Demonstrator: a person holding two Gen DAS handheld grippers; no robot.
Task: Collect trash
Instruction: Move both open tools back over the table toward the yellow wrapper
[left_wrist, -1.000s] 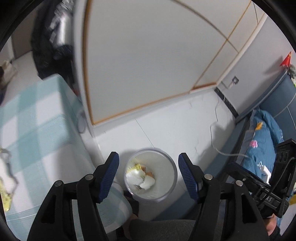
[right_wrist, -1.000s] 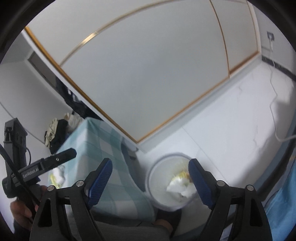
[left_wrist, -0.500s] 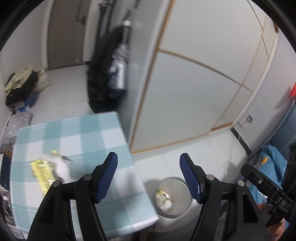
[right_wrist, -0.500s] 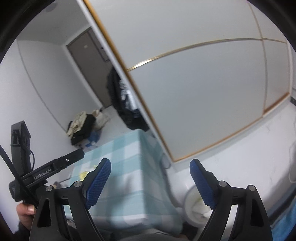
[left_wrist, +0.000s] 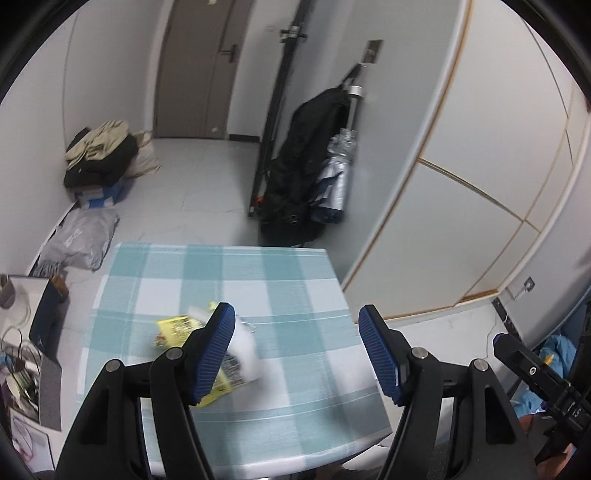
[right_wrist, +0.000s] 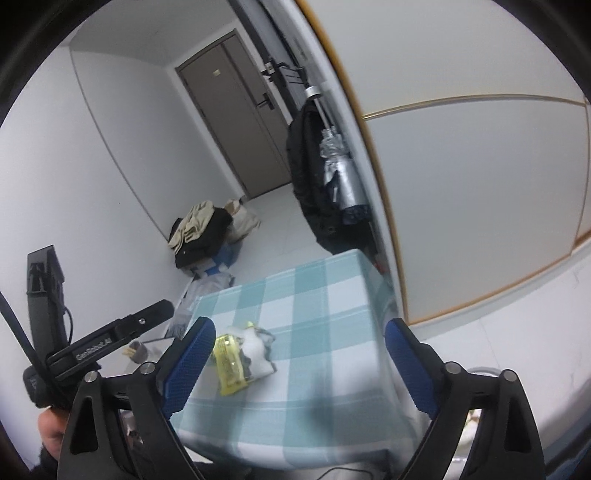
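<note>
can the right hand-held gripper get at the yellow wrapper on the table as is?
Probably yes. The right hand-held gripper has nothing between its jaws, which are opening, and the yellow wrapper lies exposed on the checked tablecloth. Only white crumpled trash lies against it; nothing covers it.

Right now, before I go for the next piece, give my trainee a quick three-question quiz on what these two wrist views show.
1. True or false: the left tool is clamped on a piece of trash.
2. What trash lies on the checked table?
A. a glass bottle
B. a yellow wrapper beside a crumpled white tissue
C. a banana peel
3. In the right wrist view, where does the rim of the white bin show?

Key
1. False: nothing sits between its pads, and it is open.
2. B
3. At the lower right, on the floor past the table's edge, partly hidden behind the right tool, whose jaws are opening with nothing between them.
</note>
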